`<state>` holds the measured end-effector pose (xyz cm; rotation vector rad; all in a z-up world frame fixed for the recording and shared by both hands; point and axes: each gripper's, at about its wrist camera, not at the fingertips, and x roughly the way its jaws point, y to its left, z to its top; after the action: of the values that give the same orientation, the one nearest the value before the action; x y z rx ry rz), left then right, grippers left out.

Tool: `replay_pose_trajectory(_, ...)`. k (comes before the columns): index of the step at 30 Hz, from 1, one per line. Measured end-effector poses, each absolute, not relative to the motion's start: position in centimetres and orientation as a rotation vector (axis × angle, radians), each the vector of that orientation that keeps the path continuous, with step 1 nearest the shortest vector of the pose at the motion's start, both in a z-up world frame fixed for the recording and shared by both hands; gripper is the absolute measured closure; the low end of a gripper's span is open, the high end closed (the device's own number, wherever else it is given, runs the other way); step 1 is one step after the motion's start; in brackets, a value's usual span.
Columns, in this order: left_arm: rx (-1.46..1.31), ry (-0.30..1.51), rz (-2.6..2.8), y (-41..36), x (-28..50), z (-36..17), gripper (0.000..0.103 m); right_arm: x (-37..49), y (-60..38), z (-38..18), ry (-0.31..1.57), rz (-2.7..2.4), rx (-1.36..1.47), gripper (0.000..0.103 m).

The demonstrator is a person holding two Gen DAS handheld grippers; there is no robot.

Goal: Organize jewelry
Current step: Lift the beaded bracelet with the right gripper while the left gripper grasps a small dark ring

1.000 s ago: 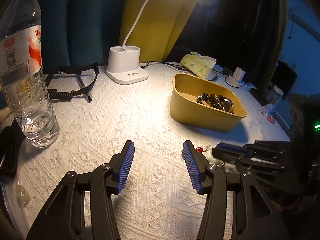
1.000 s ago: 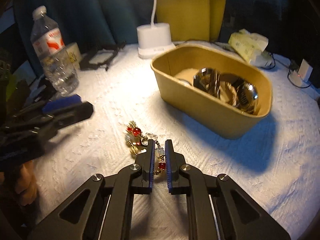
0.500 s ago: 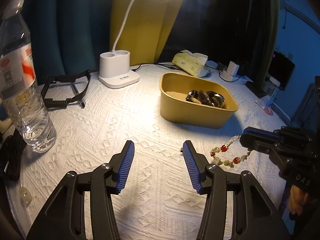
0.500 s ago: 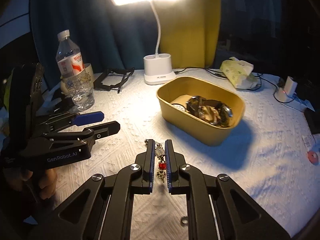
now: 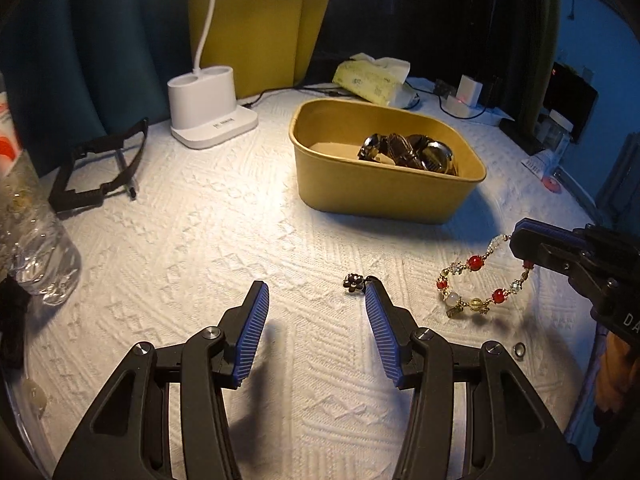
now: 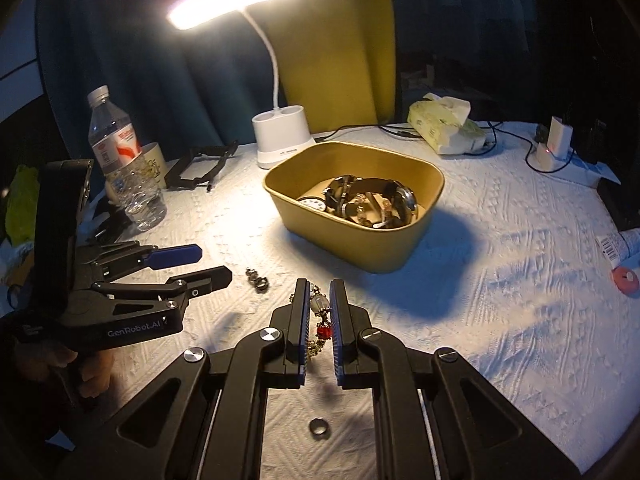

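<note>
My right gripper (image 6: pixel 320 292) is shut on a beaded bracelet (image 5: pixel 476 280) with red, clear and gold beads, which hangs in the air above the white cloth, right of my left gripper; it shows between the pads in the right wrist view (image 6: pixel 320 312). A tan tub (image 5: pixel 388 156) holding watches stands behind it, also seen in the right wrist view (image 6: pixel 356 208). My left gripper (image 5: pixel 316 296) is open and empty above the cloth. A small dark flower-shaped piece (image 5: pixel 354 282) lies by its right fingertip, also in the right wrist view (image 6: pixel 256 276). A small ring (image 6: pixel 319 427) lies on the cloth.
A white desk lamp base (image 5: pixel 210 116) stands at the back, lit. A water bottle (image 6: pixel 124 160) stands at the left, with a black strap frame (image 5: pixel 100 164) near it. A tissue pack (image 5: pixel 372 76), chargers and cables lie at the back right.
My right gripper has lifted the bracelet higher off the cloth and pulled back. My left gripper has moved, and the small dark piece now shows by its right fingertip.
</note>
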<state>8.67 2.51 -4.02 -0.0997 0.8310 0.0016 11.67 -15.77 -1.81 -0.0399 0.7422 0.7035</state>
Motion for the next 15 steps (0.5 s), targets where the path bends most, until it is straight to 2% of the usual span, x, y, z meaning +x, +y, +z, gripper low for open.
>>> replay_pose_trajectory(8,-0.077,0.844,-0.017,1.6,10.2,-4.6,0.052,13.5,-16.4,-2.8,0.765,0.7,-0.01,0.093)
replay_pose_trajectory(10,-0.073,0.857,-0.023,1.4,10.7,-4.8,0.067,13.7,-16.5,-3.0,0.769,0.701,-0.007,0.093)
replay_pose_trajectory(15,-0.093,0.874,-0.05,1.4,11.3,-5.2,0.079,14.2,-16.6,-3.1,0.774,0.698,0.003,0.093)
